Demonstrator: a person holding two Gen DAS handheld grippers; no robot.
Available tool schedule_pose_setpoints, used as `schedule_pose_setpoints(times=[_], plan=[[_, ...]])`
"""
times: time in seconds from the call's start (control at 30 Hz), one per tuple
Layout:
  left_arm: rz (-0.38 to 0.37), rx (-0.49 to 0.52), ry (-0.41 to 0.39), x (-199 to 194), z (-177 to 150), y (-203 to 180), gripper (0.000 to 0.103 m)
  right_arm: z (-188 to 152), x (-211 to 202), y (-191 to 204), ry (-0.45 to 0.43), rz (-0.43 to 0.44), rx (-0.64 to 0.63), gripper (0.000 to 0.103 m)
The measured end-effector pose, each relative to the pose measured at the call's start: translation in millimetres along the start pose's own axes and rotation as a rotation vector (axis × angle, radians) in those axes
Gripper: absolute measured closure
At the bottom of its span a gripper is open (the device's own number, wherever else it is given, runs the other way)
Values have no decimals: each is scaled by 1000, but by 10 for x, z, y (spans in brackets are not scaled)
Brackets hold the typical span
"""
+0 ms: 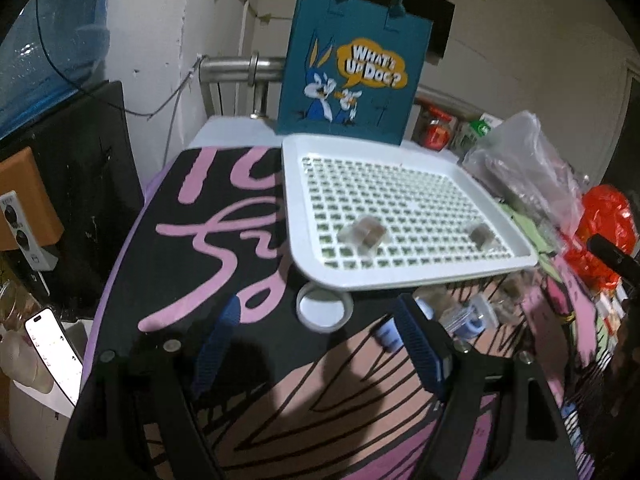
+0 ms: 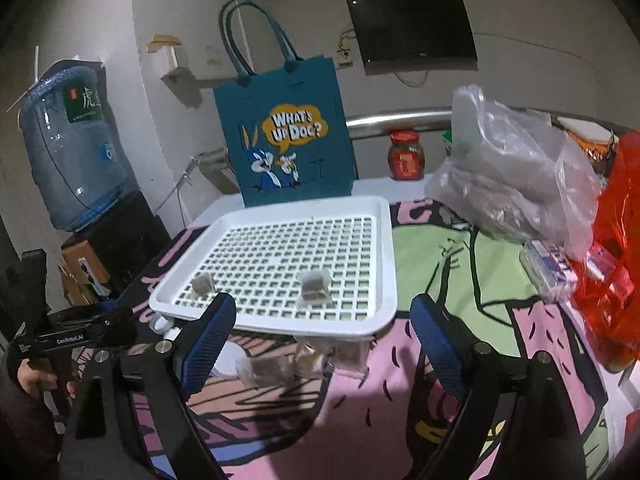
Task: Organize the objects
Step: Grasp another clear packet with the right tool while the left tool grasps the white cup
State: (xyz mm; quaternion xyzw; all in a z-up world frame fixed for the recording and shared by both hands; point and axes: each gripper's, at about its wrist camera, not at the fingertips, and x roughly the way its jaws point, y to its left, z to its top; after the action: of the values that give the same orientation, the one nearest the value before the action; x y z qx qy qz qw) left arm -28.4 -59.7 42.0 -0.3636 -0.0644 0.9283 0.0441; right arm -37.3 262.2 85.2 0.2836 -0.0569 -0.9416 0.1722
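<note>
White tray (image 2: 384, 264) level, long axis across; two packets (image 2: 314, 286) inside.

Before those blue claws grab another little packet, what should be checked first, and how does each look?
1. Left gripper open, empty: ok.
2. Right gripper open, empty: ok.
3. White tray has free room, only two packets inside: ok.
4. Loose packets lie in front of the tray, between the right fingers: ok.
5. Tray sitting flat on the cloth: cannot tell.

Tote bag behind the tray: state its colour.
Teal tote bag with a cartoon rabbit print, clearest in the right wrist view.
</note>
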Motion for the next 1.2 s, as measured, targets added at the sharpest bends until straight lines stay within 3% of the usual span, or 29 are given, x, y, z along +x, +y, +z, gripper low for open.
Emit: schedule_pose_setpoints(times=[0.4,0.6,0.87,0.97,1.03,1.2], plan=[[42,10,92,359,-17,6,24,-243,447,-227,155,-25,21,16],[48,23,117,465,-10,-25,24,-310,622,-312,232,-52,30,30],[53,34,141,546,17,-66,25,-344,819,-283,302,-69,6,56],[71,56,140,552,13,-103,41,-337,884,-242,314,-59,-9,68],[63,59,135,545,16,-107,61,-329,900,-221,315,-37,-14,77],[30,66,134,495,-17,-111,64,-361,838,-197,308,-29,-19,78]])
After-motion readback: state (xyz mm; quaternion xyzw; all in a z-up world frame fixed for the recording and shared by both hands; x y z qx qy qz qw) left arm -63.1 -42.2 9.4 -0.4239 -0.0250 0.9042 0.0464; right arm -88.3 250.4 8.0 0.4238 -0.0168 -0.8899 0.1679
